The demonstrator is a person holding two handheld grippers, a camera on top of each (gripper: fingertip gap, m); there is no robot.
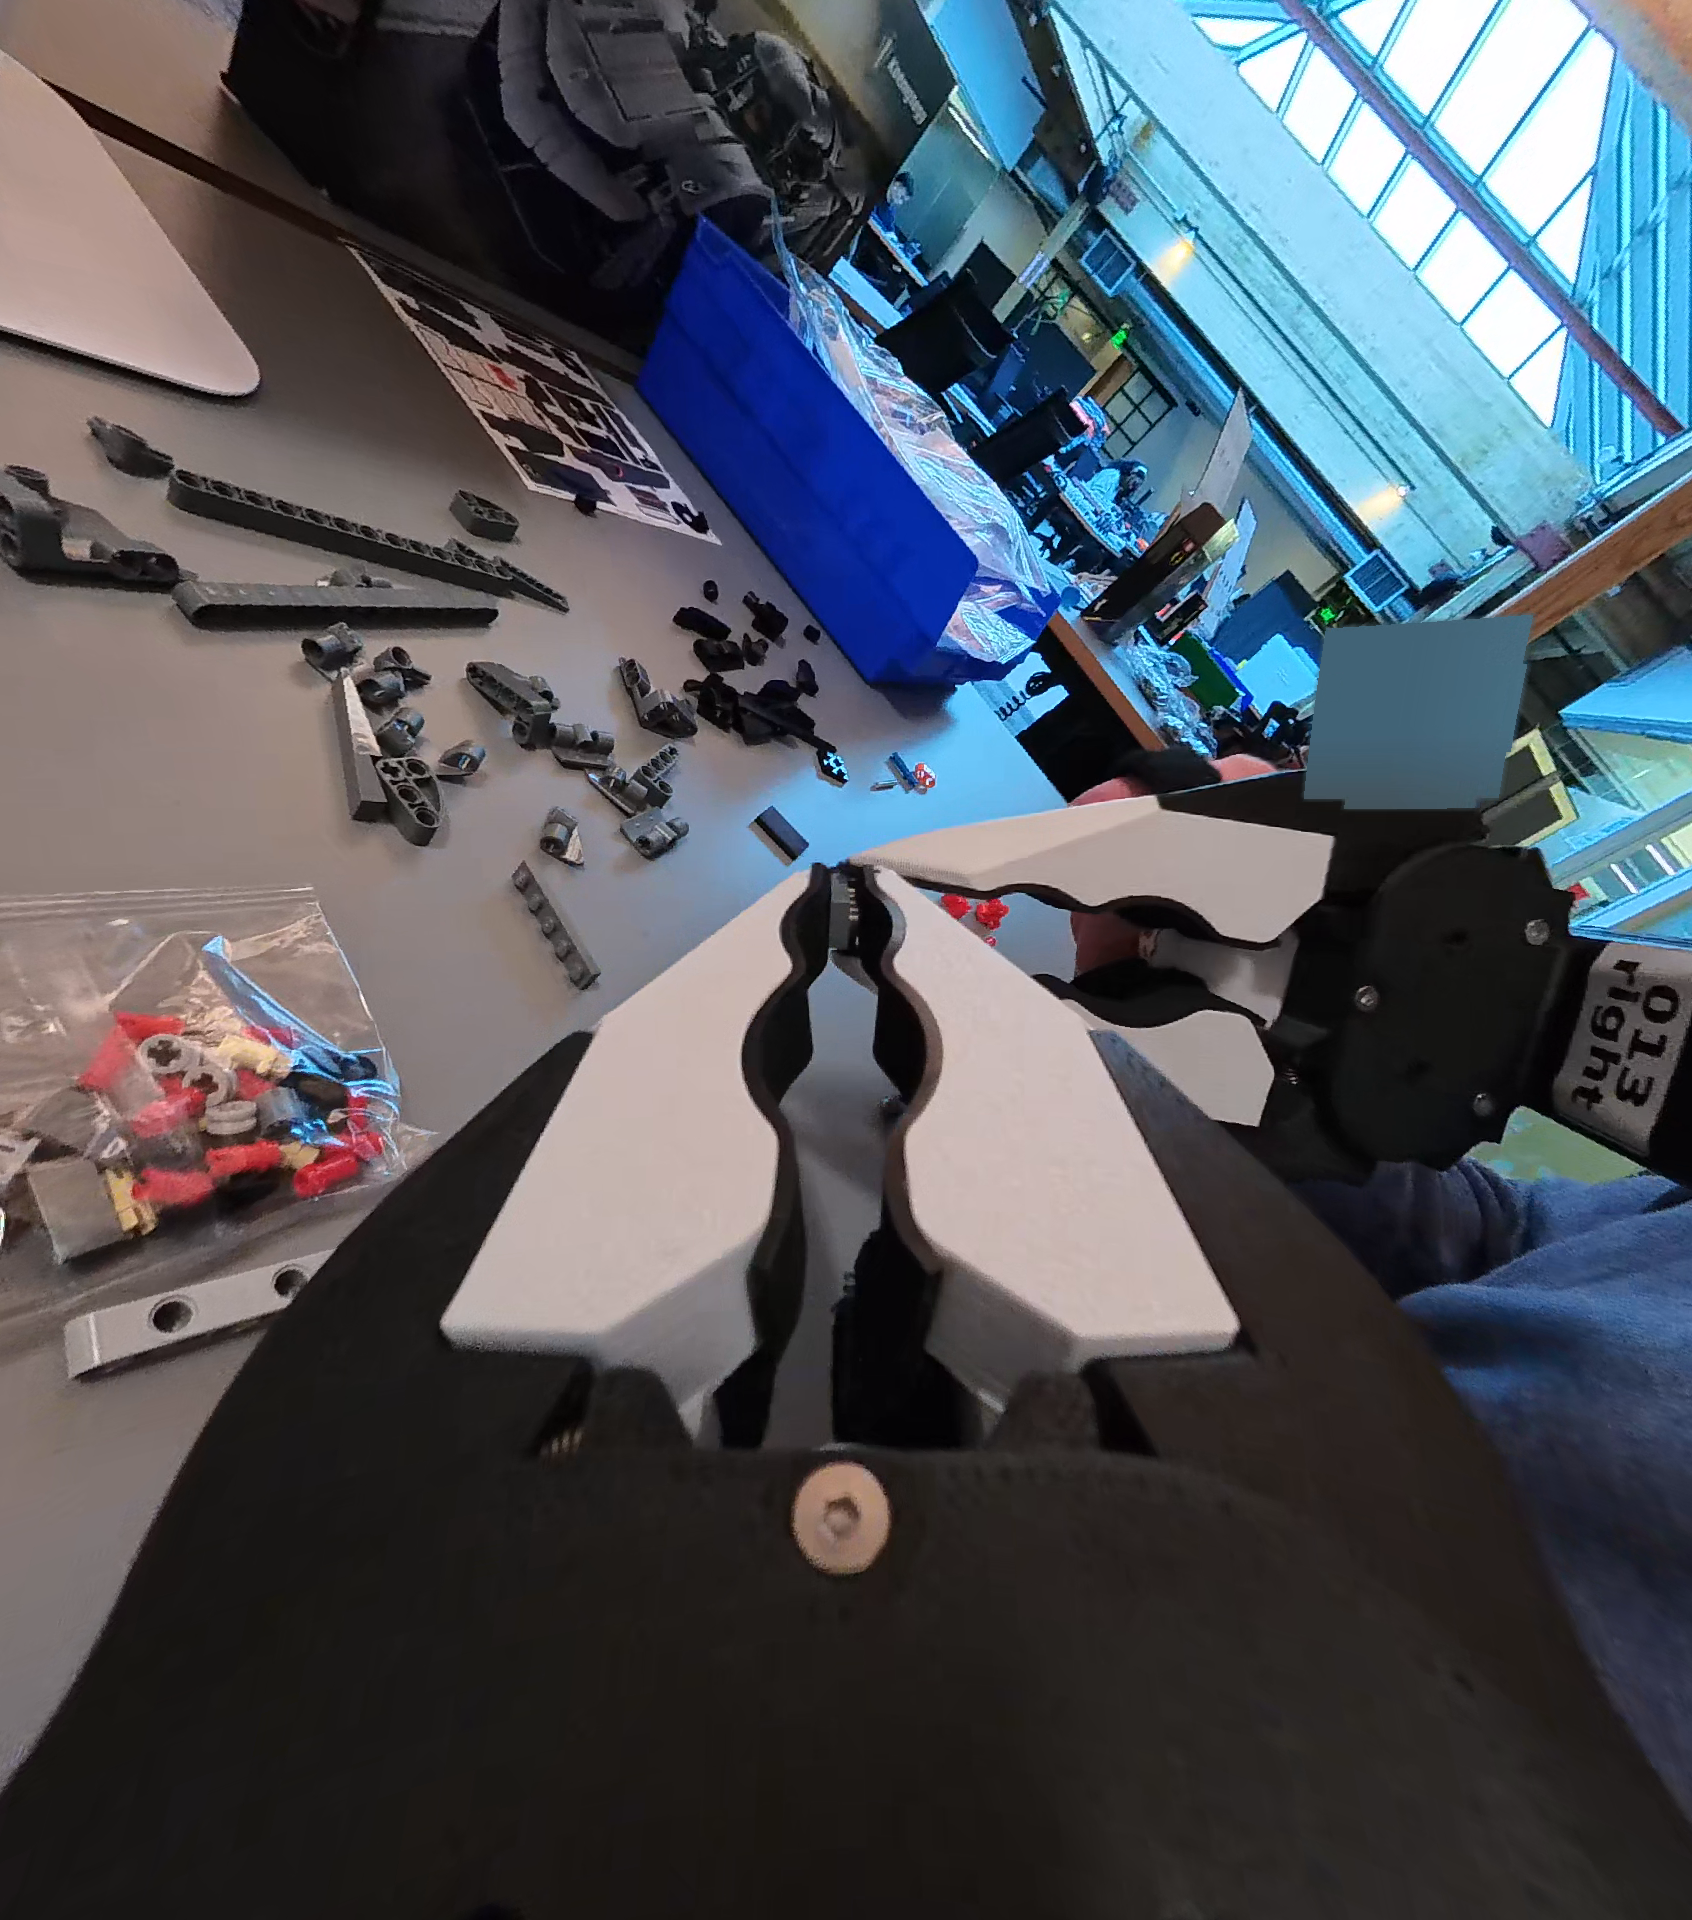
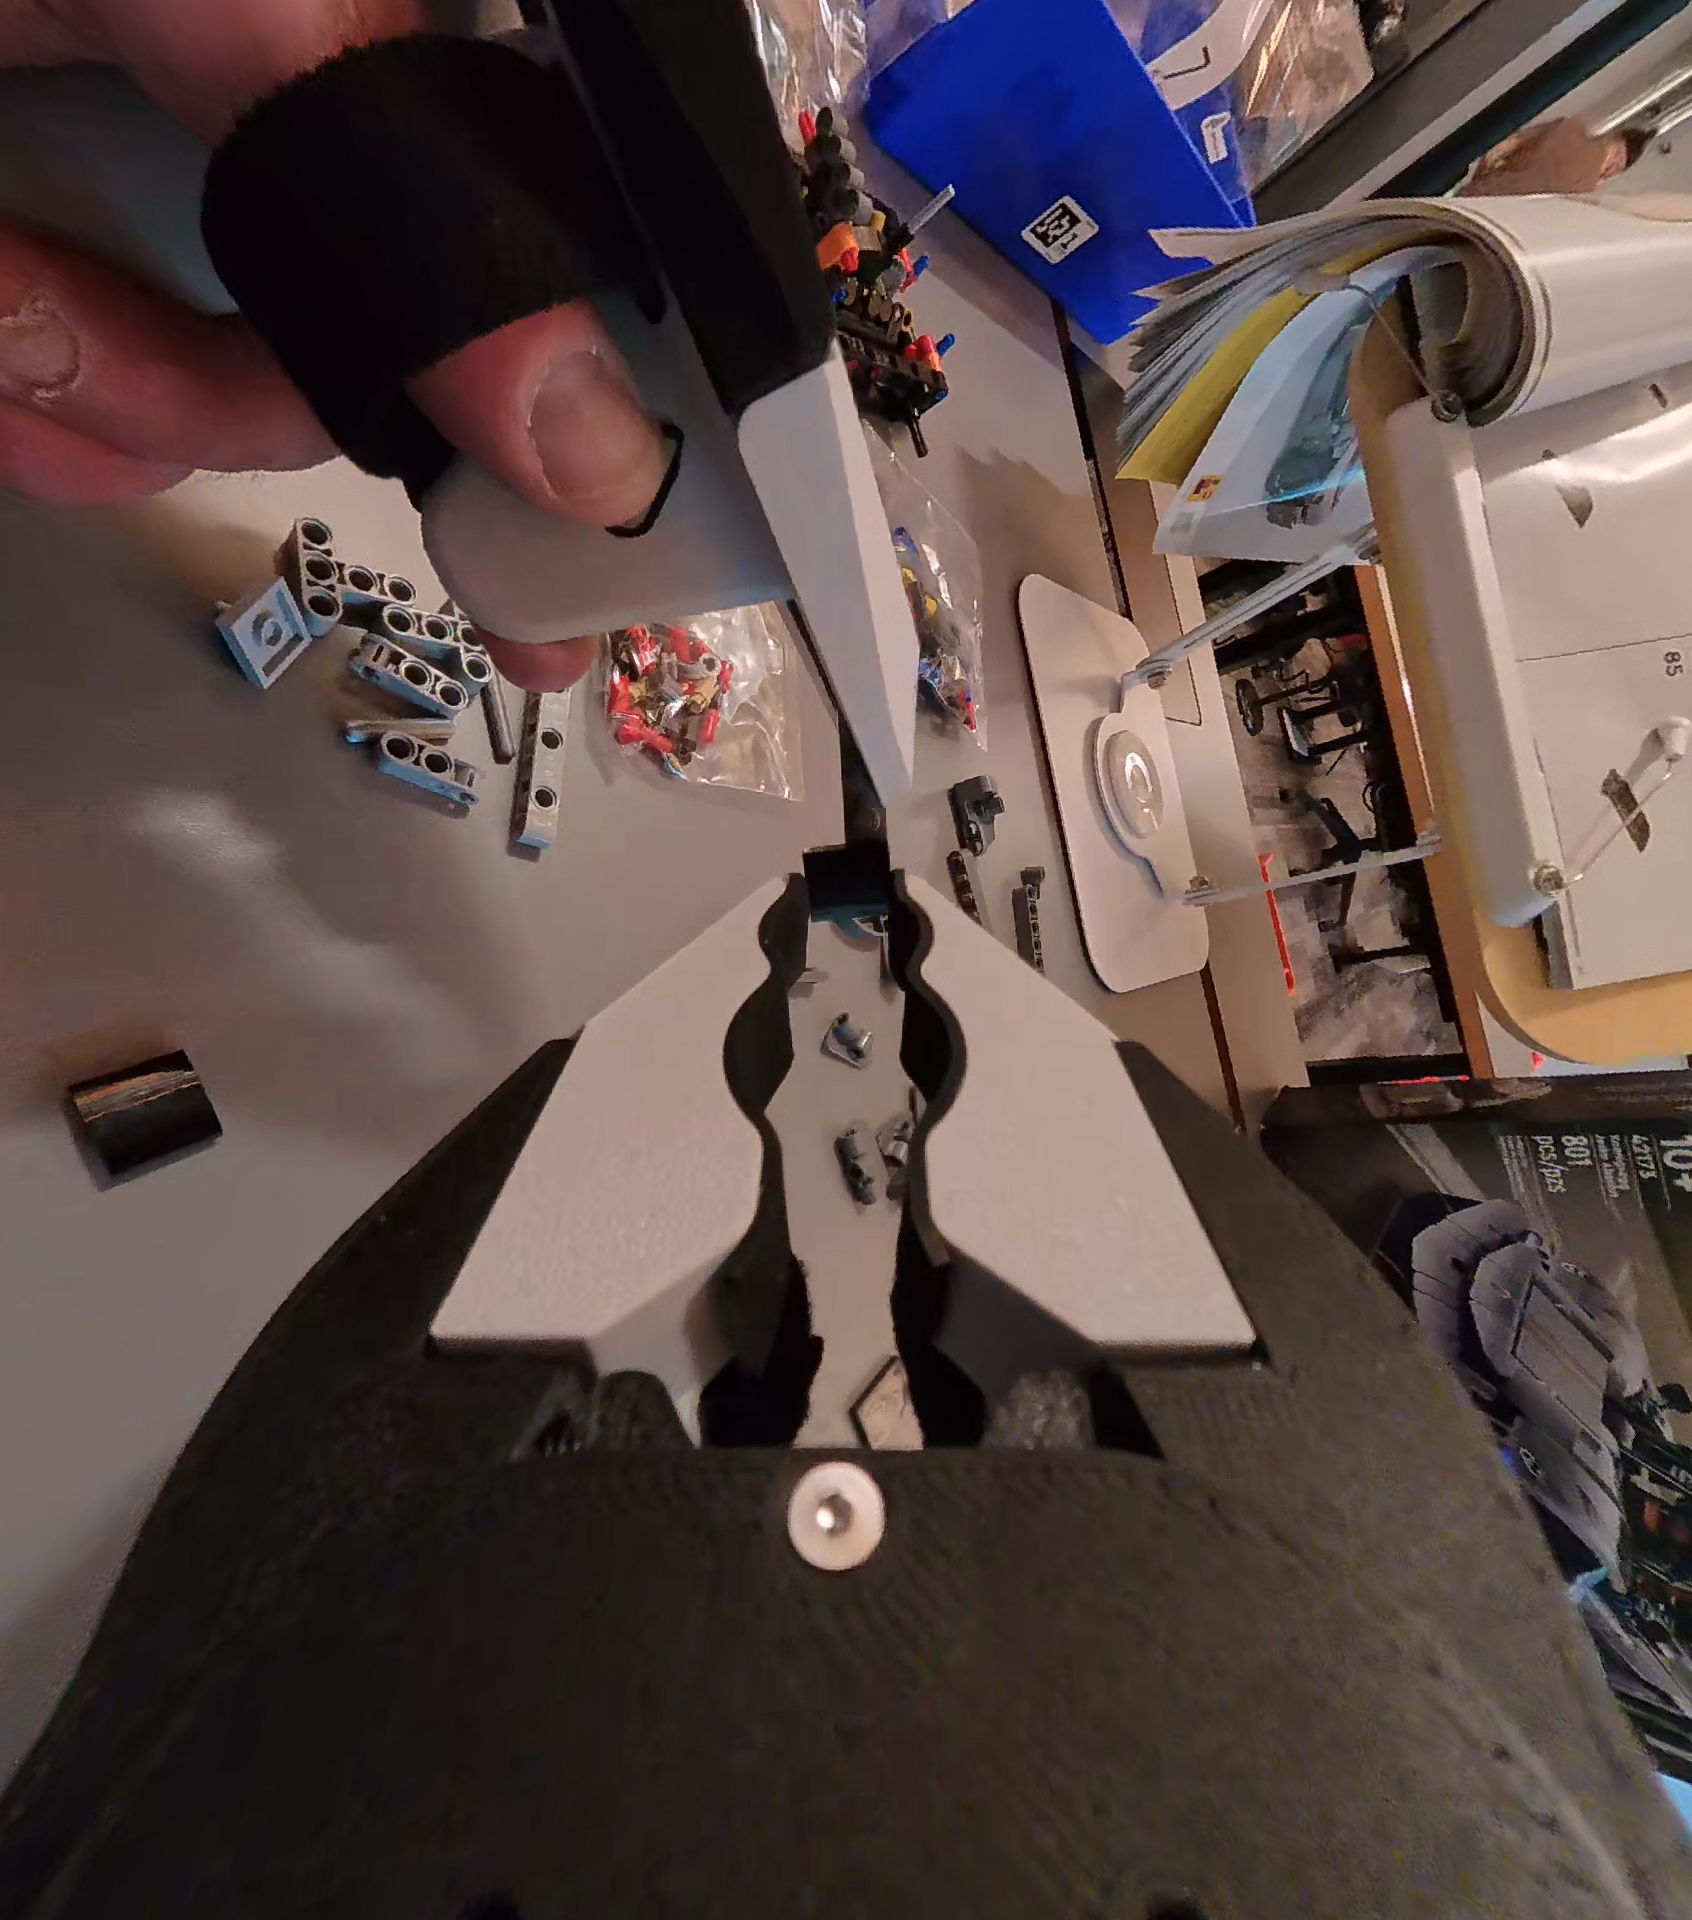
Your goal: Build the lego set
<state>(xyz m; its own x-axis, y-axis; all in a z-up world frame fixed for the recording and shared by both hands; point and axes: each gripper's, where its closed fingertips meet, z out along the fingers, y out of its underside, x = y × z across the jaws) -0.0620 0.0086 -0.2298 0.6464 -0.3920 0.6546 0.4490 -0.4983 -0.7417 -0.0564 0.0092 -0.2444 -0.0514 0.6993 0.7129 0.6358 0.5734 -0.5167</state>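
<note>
Left tool (image 1: 847,894) closed on a small dark piece (image 1: 844,906) pinched at the very fingertips, held above the table (image 1: 198,748); right tool (image 2: 847,899) likewise clamped on a small black piece (image 2: 844,878), its tips meeting the left tool's at 12 o'clock in the right wrist view. Whether the two pieces are already joined: cannot be told. Judged light, rigid, smooth-faced plastic; prone to twist or pop out under a tip-only pinch, so best gripped across flat opposing faces, studs and pin holes left free. Loose grey beams (image 1: 343,530) at 10 o'clock in the left wrist view, bagged pins (image 1: 198,1122) at 8 o'clock, blue bin (image 1: 800,457) at 12 o'clock; set box (image 2: 1600,1382) at 4 o'clock in the right wrist view.
</note>
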